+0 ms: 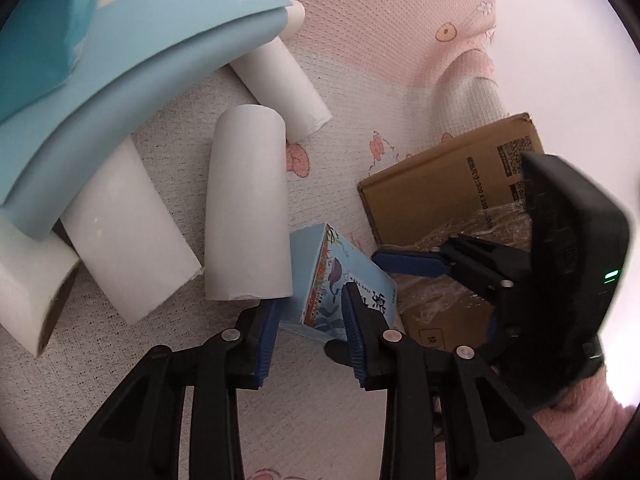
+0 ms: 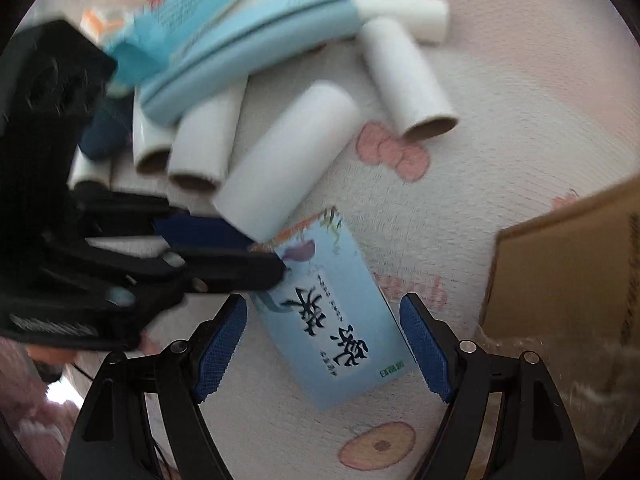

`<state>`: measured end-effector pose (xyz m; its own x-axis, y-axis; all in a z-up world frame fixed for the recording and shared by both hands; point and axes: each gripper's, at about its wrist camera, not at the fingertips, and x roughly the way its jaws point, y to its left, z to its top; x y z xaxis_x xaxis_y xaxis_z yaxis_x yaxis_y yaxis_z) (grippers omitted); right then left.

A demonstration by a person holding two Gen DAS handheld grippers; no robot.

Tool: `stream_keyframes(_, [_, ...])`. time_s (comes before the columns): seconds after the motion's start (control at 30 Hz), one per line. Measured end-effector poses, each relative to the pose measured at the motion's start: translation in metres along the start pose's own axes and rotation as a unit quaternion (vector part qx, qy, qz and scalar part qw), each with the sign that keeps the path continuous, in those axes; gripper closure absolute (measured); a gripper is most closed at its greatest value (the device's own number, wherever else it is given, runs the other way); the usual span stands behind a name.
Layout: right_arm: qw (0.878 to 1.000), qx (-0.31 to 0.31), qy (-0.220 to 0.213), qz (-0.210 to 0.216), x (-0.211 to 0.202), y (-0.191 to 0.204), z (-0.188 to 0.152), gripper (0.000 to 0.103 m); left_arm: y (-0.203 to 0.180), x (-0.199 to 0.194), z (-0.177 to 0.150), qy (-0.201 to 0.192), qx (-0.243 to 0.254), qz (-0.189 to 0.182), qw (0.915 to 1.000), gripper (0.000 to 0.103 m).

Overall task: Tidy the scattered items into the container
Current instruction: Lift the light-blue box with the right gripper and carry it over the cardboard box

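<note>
A light blue printed box (image 1: 340, 280) (image 2: 336, 312) lies on the patterned cloth. My left gripper (image 1: 310, 320) is open, its fingers on either side of the box's near corner; it shows in the right wrist view (image 2: 256, 256) at the box's far end. My right gripper (image 2: 322, 344) is open and straddles the box from above; it shows in the left wrist view (image 1: 376, 258) over the cardboard box (image 1: 452, 200) (image 2: 568, 260). Several white rolls (image 1: 248, 208) (image 2: 288, 164) lie beyond.
A light blue folded packet (image 1: 132, 76) (image 2: 248, 40) rests on top of the rolls. The cardboard box has clear tape on it and sits to the right. The pink and white cloth (image 1: 360, 60) covers the whole surface.
</note>
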<state>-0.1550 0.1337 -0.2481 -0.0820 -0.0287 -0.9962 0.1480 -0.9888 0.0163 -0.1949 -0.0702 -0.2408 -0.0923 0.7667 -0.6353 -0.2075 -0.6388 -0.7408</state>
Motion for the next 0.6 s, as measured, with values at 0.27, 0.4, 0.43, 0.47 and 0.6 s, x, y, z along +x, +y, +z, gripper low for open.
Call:
stream_keyframes(0.27, [0.999, -0.035, 0.038, -0.018, 0.017, 0.008, -0.005, 0.032, 0.001, 0.001, -0.006, 0.007, -0.004, -0.004, 1.0, 0.069])
stream_keyframes(0.4, [0.999, 0.006, 0.049, 0.018, 0.015, 0.005, -0.013, 0.035, 0.003, -0.005, -0.011, 0.004, -0.023, -0.024, 0.9994, 0.069])
stream_keyframes(0.43, [0.999, 0.016, 0.049, 0.019, 0.014, 0.005, -0.015, 0.035, 0.002, -0.009, -0.013, 0.002, -0.024, -0.025, 0.9994, 0.069])
stream_keyframes(0.47, [0.999, 0.026, 0.044, 0.017, 0.012, 0.006, -0.019, 0.035, 0.0, -0.012, -0.015, 0.0, -0.025, -0.025, 0.9994, 0.069])
stream_keyframes(0.6, [1.0, 0.008, 0.018, -0.003, -0.004, 0.018, -0.03, 0.036, -0.008, -0.03, -0.018, -0.011, -0.026, -0.031, 0.9991, 0.069])
